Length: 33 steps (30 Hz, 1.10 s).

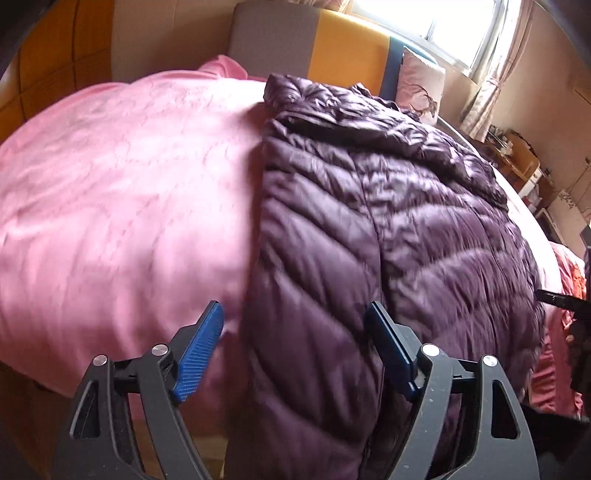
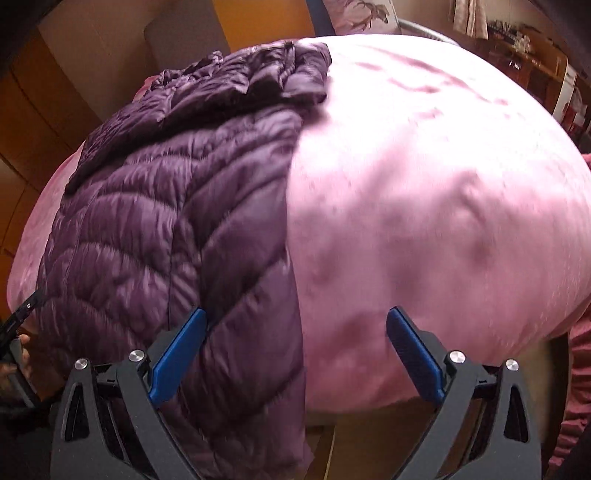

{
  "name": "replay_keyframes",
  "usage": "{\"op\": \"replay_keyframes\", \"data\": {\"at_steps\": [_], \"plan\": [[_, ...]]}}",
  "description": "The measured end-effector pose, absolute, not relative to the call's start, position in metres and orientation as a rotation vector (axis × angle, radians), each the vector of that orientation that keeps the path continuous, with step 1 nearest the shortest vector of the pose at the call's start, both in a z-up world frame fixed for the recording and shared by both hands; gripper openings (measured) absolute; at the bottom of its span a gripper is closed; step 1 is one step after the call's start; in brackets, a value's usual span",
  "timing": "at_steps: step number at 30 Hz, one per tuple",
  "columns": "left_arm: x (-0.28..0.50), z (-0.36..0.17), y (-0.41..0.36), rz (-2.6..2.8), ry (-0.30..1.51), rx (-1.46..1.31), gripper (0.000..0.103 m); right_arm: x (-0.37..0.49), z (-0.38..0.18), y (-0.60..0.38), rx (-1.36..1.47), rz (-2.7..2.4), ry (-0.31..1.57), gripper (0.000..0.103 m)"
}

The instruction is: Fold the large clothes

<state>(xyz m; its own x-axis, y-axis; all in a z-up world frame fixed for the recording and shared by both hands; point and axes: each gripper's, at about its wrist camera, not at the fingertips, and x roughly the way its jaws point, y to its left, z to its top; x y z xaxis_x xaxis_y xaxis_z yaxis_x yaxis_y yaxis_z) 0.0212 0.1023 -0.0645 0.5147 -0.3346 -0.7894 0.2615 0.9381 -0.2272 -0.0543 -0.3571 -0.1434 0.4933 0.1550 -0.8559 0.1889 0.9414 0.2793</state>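
A dark purple quilted down jacket (image 1: pixel 369 221) lies lengthwise on a bed with a pink cover (image 1: pixel 129 184), its hem hanging over the near edge. My left gripper (image 1: pixel 295 314) is open and empty, hovering over the jacket's left hem edge. In the right wrist view the jacket (image 2: pixel 177 221) lies on the left, on the pink cover (image 2: pixel 443 184). My right gripper (image 2: pixel 297 317) is open and empty, over the jacket's right hem edge. The other gripper's black tip (image 1: pixel 554 299) shows at the right edge of the left wrist view.
A grey, yellow and blue headboard (image 1: pixel 332 48) and a pink pillow (image 1: pixel 421 81) stand at the far end. A bright window with curtains (image 1: pixel 461 33) is behind. A cluttered desk (image 1: pixel 517 158) stands on the right. Wooden wardrobe panels (image 2: pixel 44 110) are on the left.
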Motion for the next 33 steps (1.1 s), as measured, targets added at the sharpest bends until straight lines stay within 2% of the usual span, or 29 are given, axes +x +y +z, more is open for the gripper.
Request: {"op": "replay_keyframes", "data": {"at_steps": [5, 6, 7, 8, 9, 10, 11, 12, 15, 23, 33], "plan": [[-0.002, -0.079, 0.116, -0.423, 1.075, -0.127, 0.074, -0.084, -0.162, -0.348, 0.456, 0.084, 1.108, 0.076], [-0.006, -0.084, 0.116, -0.459, 1.105, -0.151, 0.071, -0.084, -0.166, -0.344, 0.461, 0.104, 1.119, 0.072], [-0.009, -0.089, 0.116, -0.489, 1.132, -0.170, 0.068, -0.083, -0.170, -0.339, 0.455, 0.117, 1.133, 0.063], [-0.010, -0.093, 0.115, -0.511, 1.154, -0.182, 0.059, -0.081, -0.173, -0.334, 0.444, 0.135, 1.147, 0.056], [-0.013, -0.095, 0.112, -0.539, 1.169, -0.186, 0.045, -0.080, -0.173, -0.328, 0.425, 0.160, 1.157, 0.043], [-0.014, -0.096, 0.110, -0.566, 1.173, -0.184, 0.038, -0.080, -0.170, -0.321, 0.395, 0.178, 1.160, 0.033], [-0.015, -0.094, 0.109, -0.587, 1.171, -0.178, 0.022, -0.079, -0.167, -0.316, 0.368, 0.200, 1.162, 0.028], [-0.016, -0.091, 0.107, -0.608, 1.169, -0.163, 0.014, -0.080, -0.160, -0.312, 0.344, 0.221, 1.162, 0.019], [-0.016, -0.075, 0.111, -0.673, 1.155, -0.182, 0.010, -0.082, -0.133, -0.308, 0.329, 0.277, 1.120, 0.009], [0.008, -0.002, 0.143, -0.830, 0.931, -0.463, 0.007, -0.074, -0.046, -0.321, 0.508, 0.395, 0.807, 0.007], [0.104, 0.020, 0.113, -0.870, 0.840, -0.532, 0.007, 0.016, -0.037, -0.364, 0.657, 0.277, 0.715, 0.007]]}}
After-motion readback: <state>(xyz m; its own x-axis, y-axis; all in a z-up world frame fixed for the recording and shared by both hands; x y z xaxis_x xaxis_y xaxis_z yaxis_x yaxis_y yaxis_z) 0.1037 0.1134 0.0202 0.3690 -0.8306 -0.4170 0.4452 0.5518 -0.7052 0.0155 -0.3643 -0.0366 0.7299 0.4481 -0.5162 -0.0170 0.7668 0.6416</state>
